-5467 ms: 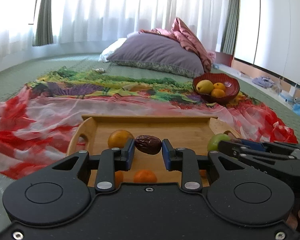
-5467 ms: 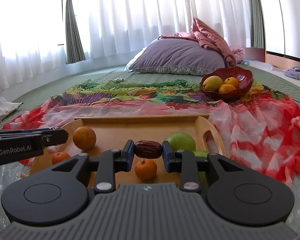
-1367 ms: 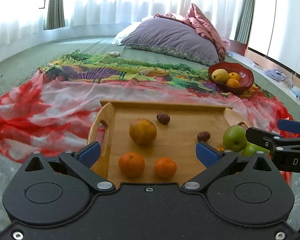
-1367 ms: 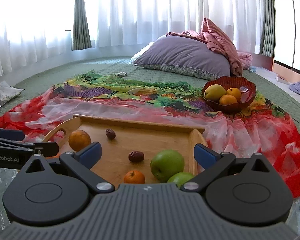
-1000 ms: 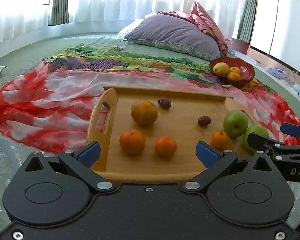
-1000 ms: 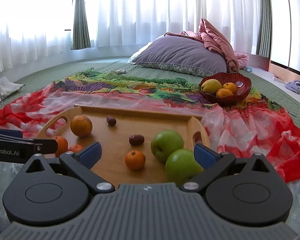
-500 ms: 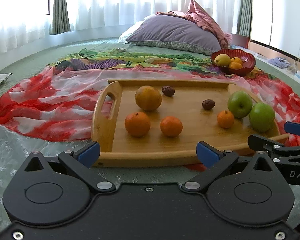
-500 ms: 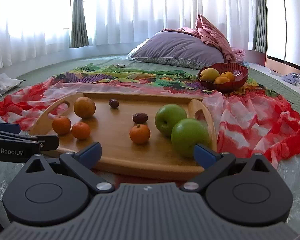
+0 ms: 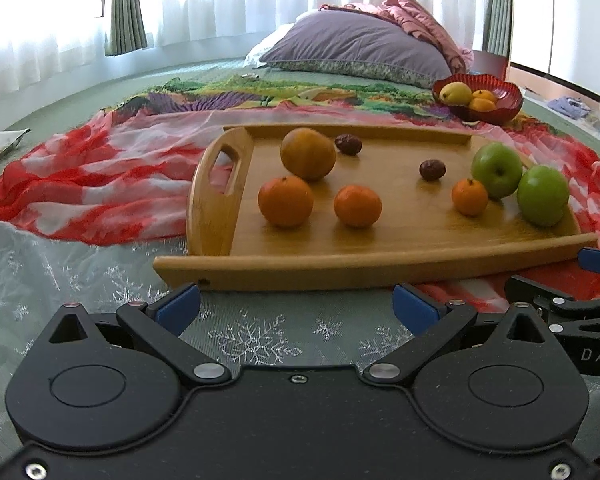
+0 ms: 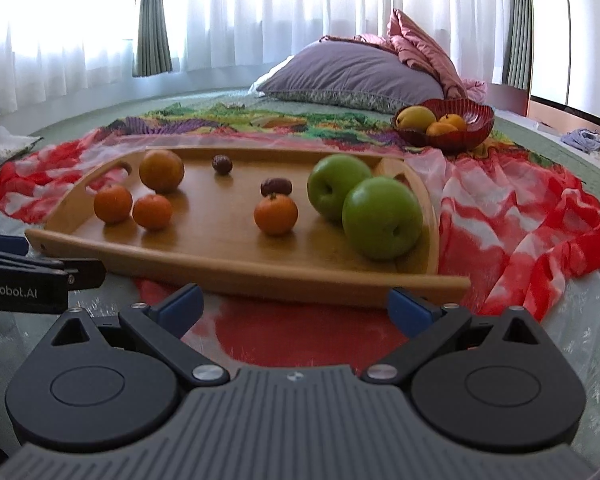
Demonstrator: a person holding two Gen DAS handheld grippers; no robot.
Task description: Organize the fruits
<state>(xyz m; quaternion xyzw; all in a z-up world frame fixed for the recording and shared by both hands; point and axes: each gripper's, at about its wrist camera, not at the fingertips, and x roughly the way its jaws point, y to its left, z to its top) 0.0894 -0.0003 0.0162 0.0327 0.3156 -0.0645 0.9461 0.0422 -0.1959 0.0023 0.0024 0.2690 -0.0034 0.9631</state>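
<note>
**Both grippers hover empty in front of the fruit tray**

Nearest the cameras, the left gripper (image 9: 296, 306) and the right gripper (image 10: 296, 306) each stand with fingers spread wide and nothing between them. Both hang just short of the near rim of the wooden tray (image 9: 340, 268), above a pale snowflake-patterned cover (image 9: 256, 340) and the edge of a red-and-white scarf (image 10: 520, 216) that the tray rests on.

On the tray, from the left wrist view: two tangerines (image 9: 285, 201) (image 9: 357, 205) sit side by side near the front left, with a larger, duller orange (image 9: 308, 154) just behind them. A third small tangerine (image 9: 469, 197) lies toward the right, just beside two green apples (image 9: 497, 169) (image 9: 543, 195) that touch each other by the right handle. Two dark, wrinkled dates (image 9: 432, 169) (image 9: 348, 144) lie apart in the middle and toward the back. All the fruit looks whole and at rest.

Farther off, a red bowl (image 10: 476, 128) on the colourful cloth holds a yellow pear-like fruit (image 10: 415, 117) and two oranges. Beyond that lie a purple pillow (image 9: 360, 50) and white curtains.

By my judgement, this is a pause between picks: the fruit is gathered on the tray but only loosely sorted. A sensible next move would be to reach over the rim for a stray piece, perhaps the lone tangerine or a date, closing gently since round fruit rolls and dates are small.
</note>
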